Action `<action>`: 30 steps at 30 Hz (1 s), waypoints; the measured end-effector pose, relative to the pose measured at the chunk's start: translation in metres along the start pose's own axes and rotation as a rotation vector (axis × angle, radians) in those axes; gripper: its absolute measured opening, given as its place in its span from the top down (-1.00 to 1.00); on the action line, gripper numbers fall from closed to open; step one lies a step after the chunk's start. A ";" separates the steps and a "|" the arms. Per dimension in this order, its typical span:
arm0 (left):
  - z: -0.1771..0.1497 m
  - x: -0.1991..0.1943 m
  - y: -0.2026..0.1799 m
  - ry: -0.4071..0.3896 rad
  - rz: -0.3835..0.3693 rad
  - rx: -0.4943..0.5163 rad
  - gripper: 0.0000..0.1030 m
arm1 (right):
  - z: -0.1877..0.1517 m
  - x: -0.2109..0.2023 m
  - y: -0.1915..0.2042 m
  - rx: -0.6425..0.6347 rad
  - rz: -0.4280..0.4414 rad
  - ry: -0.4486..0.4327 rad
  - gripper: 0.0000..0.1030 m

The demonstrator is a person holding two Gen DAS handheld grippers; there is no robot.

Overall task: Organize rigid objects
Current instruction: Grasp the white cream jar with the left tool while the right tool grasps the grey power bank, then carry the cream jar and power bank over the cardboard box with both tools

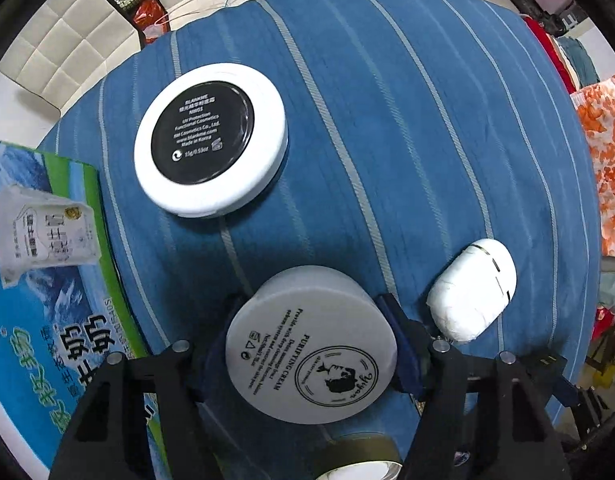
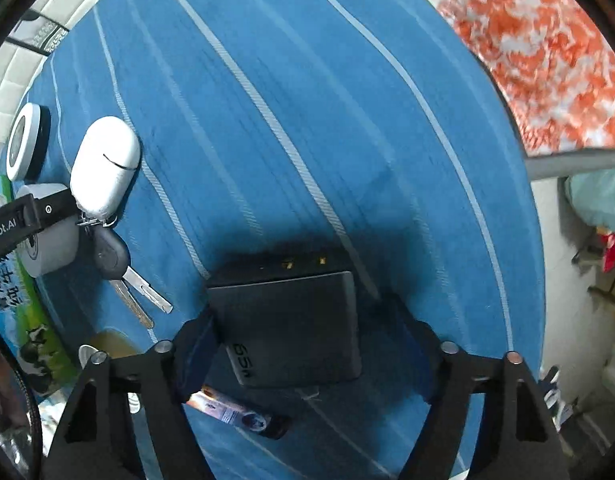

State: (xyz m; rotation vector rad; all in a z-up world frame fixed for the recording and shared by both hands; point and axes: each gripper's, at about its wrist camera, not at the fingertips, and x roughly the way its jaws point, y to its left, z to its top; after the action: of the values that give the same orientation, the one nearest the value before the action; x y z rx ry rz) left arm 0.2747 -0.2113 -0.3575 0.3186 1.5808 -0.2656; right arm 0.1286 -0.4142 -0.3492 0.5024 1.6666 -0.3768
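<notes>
My left gripper is shut on a white cream jar, its printed base facing the camera, above the blue striped cloth. A round white compact with a black label lies further ahead to the left. A white oval case lies to the right. In the right wrist view my right gripper is open around a black charger block; the left finger touches it, the right finger stands apart. The white oval case with keys lies to the left.
A blue-green milk carton box sits at the left edge. A tape roll lies below the jar. A small printed tube lies under the right gripper. Orange patterned fabric lies beyond the table's right edge.
</notes>
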 end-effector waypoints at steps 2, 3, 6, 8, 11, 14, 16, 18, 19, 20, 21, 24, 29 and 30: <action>-0.003 -0.004 -0.001 -0.012 0.005 0.005 -0.27 | -0.001 -0.002 0.004 -0.012 -0.027 -0.010 -0.21; -0.006 -0.008 0.000 -0.015 0.005 0.009 -0.27 | -0.002 -0.002 0.003 -0.012 -0.030 -0.014 -0.20; -0.018 -0.021 -0.004 -0.033 -0.008 0.015 -0.27 | -0.005 -0.001 0.004 -0.001 -0.019 -0.016 -0.19; -0.025 -0.034 -0.009 -0.055 -0.019 0.023 -0.27 | -0.008 -0.002 0.000 0.006 -0.017 -0.021 -0.19; -0.038 -0.054 -0.009 -0.084 -0.048 0.022 -0.27 | -0.014 -0.008 -0.005 0.002 -0.005 -0.026 -0.19; -0.051 -0.077 -0.010 -0.117 -0.086 0.014 -0.27 | -0.018 -0.025 -0.006 -0.015 0.004 -0.051 -0.19; -0.059 -0.095 -0.005 -0.143 -0.120 0.001 -0.27 | -0.023 -0.040 -0.008 -0.027 0.016 -0.066 -0.19; -0.065 -0.111 0.005 -0.168 -0.154 -0.013 -0.27 | -0.029 -0.056 -0.004 -0.043 0.034 -0.086 -0.19; -0.072 -0.123 0.010 -0.188 -0.170 -0.023 -0.27 | -0.032 -0.064 -0.002 -0.055 0.040 -0.101 -0.19; -0.069 -0.129 0.017 -0.200 -0.182 -0.029 -0.27 | -0.034 -0.072 0.000 -0.064 0.048 -0.115 -0.19; -0.073 -0.137 0.024 -0.216 -0.192 -0.038 -0.27 | -0.038 -0.083 0.005 -0.078 0.060 -0.129 -0.19; -0.074 -0.157 0.049 -0.256 -0.211 -0.061 -0.27 | -0.049 -0.109 0.022 -0.113 0.097 -0.163 -0.19; -0.088 -0.180 0.110 -0.299 -0.233 -0.135 -0.27 | -0.072 -0.152 0.075 -0.196 0.176 -0.211 -0.19; -0.094 -0.186 0.125 -0.310 -0.232 -0.155 -0.27 | -0.076 -0.159 0.089 -0.220 0.189 -0.219 -0.19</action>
State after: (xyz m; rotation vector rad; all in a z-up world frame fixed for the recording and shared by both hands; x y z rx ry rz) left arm 0.2368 -0.0683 -0.1653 -0.0280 1.3213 -0.3511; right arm 0.1293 -0.3170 -0.1771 0.4333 1.4154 -0.1026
